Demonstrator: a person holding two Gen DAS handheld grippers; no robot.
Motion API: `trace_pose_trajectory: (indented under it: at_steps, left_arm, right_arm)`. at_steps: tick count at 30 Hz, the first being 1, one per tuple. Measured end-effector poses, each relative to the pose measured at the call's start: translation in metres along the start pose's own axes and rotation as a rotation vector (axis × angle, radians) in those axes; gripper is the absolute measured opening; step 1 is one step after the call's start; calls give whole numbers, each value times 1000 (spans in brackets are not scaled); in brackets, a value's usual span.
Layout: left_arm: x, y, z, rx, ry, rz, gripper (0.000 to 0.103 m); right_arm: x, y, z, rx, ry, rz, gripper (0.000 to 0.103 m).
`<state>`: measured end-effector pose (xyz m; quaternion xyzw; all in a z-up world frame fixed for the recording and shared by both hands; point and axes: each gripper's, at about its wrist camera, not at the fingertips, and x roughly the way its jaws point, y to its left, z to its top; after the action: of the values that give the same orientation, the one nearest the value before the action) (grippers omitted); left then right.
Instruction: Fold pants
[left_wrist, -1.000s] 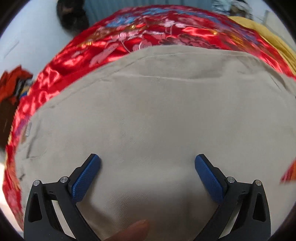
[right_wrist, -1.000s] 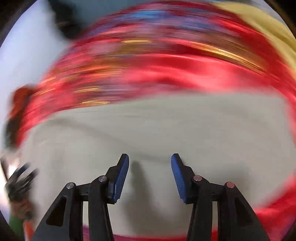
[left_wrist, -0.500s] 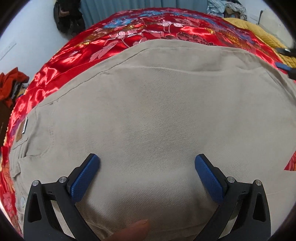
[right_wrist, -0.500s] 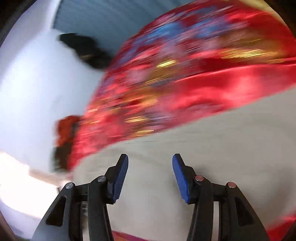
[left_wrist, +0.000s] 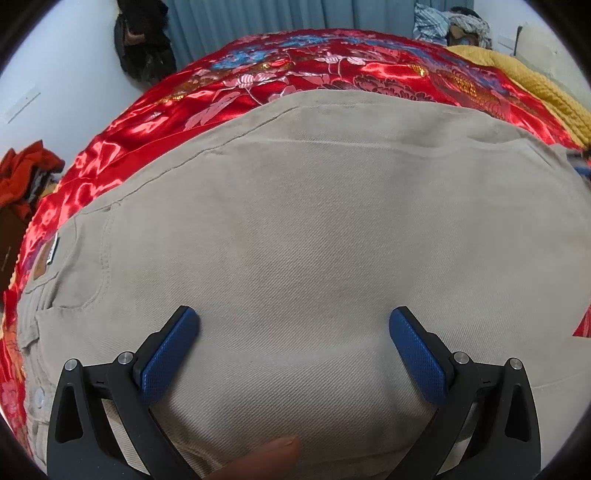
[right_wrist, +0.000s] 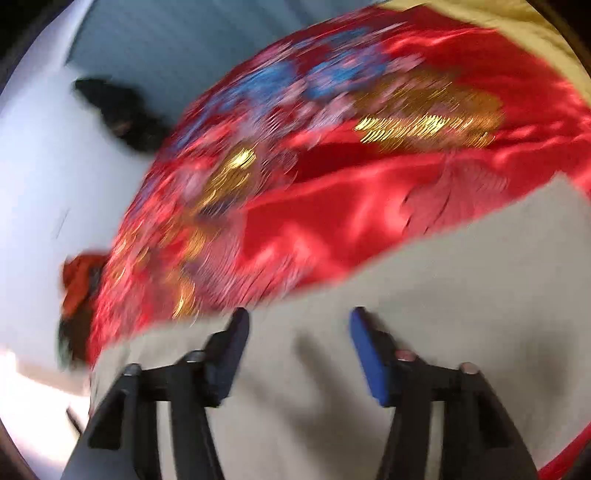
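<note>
Red satin bedspread (left_wrist: 110, 155) under beige pants (left_wrist: 314, 240); both grippers' fingers apart.

Flat khaki pants (left_wrist: 314, 240) cover the near red satin bedspread (left_wrist: 332, 70); no raised object blocks passage above them. Far side: bare bedspread, bounded by a yellow blanket (left_wrist: 535, 88) at right and a blue curtain (left_wrist: 277, 14).

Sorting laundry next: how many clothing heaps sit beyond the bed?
3: orange heap at left, dark heap by the curtain, striped heap at far right. Others may be hidden.
</note>
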<state>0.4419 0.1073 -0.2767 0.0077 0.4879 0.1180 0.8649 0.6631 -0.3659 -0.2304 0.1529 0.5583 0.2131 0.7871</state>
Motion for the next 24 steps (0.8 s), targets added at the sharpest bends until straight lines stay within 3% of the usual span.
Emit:
trace_pose_trajectory:
  at_steps: [1, 2, 3, 4, 6, 7, 9, 10, 12, 14, 18, 20, 22, 24]
  left_arm:
    - [0, 0, -1, 0, -1, 1, 102]
    - [0, 0, -1, 0, -2, 1, 102]
    - [0, 0, -1, -1, -7, 1, 102]
    - [-1, 0, -3, -2, -13, 1, 102]
    - [-1, -1, -5, -6, -37, 7, 103]
    - [0, -1, -5, -7, -42, 10, 103]
    - [0, -1, -4, -9, -47, 11, 103]
    - [-1, 0, -4, -13, -46, 7, 103]
    - [-6, 0, 0, -9, -36, 17, 103]
    - [-22, -4, 3, -9, -39, 43, 102]
    - [-95, -34, -13, 33, -111, -126, 102]
    - [-122, -62, -42, 104, -67, -236, 102]
    - [-131, -88, -84, 206, 26, -288, 103]
    - [-127, -93, -128, 281, 94, -228, 103]
  right_arm:
    - [0, -17, -8, -6, 18, -75, 49]
    - [-4, -34, -8, 22, 0, -101, 29]
    - [-15, -56, -8, 72, -37, -138, 22]
    - [-34, -88, -9, 156, -105, -244, 16]
    - [-64, -126, -17, 274, -171, -375, 16]
    - [-79, -138, -24, 321, -184, -395, 16]
    - [-99, -142, -32, 340, -186, -450, 29]
    - [-109, -132, -38, 308, -185, -441, 36]
    - [-127, -96, -59, 198, -169, -399, 38]
    - [-142, -47, -100, 86, -138, -292, 42]
    - [-158, 43, -220, -24, -43, -21, 52]
    - [-155, 68, -283, -13, 39, 59, 52]
    - [-142, 71, -324, 45, 117, 22, 52]
    - [-144, 49, -353, 114, 134, -73, 52]
